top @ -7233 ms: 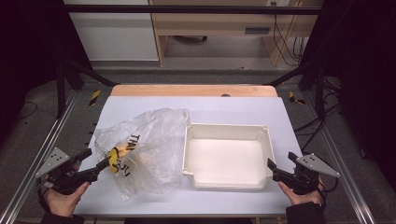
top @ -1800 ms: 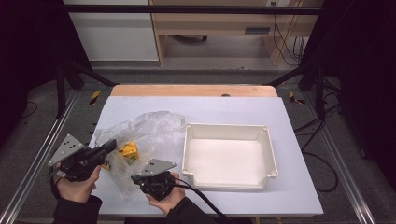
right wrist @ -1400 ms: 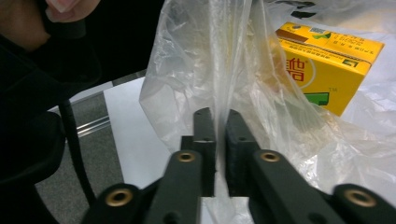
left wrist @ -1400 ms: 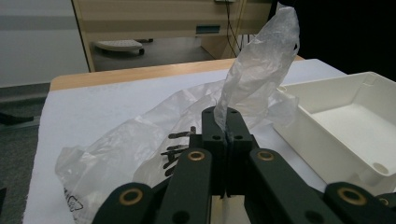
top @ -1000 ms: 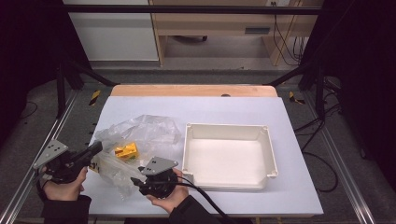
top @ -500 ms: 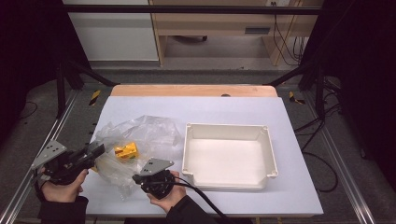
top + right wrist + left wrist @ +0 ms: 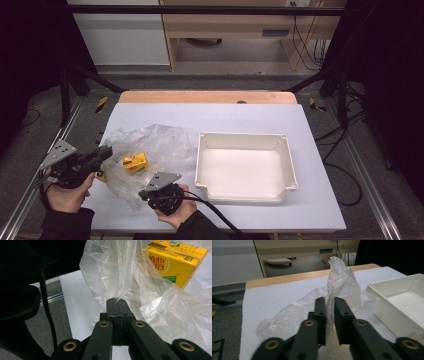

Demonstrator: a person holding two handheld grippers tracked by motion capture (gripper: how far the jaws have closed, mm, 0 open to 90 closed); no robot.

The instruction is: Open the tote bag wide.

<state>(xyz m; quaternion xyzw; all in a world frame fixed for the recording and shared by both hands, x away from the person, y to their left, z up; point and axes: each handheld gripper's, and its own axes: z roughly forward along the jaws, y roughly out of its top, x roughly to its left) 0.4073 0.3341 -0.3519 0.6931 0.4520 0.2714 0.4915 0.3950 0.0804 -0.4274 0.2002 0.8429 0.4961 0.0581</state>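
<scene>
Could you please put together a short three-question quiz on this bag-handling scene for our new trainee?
1. True or false: the right gripper has its fingers shut on the clear plastic bag.
2. What lies inside the bag? A) yellow drink carton B) red apple C) blue mug
3. On which side of the bag does the white tray stand in the high view?

Key:
1. True; the left gripper pinches bag film too.
2. A, the yellow drink carton.
3. To its right; nothing lies in it.
</scene>
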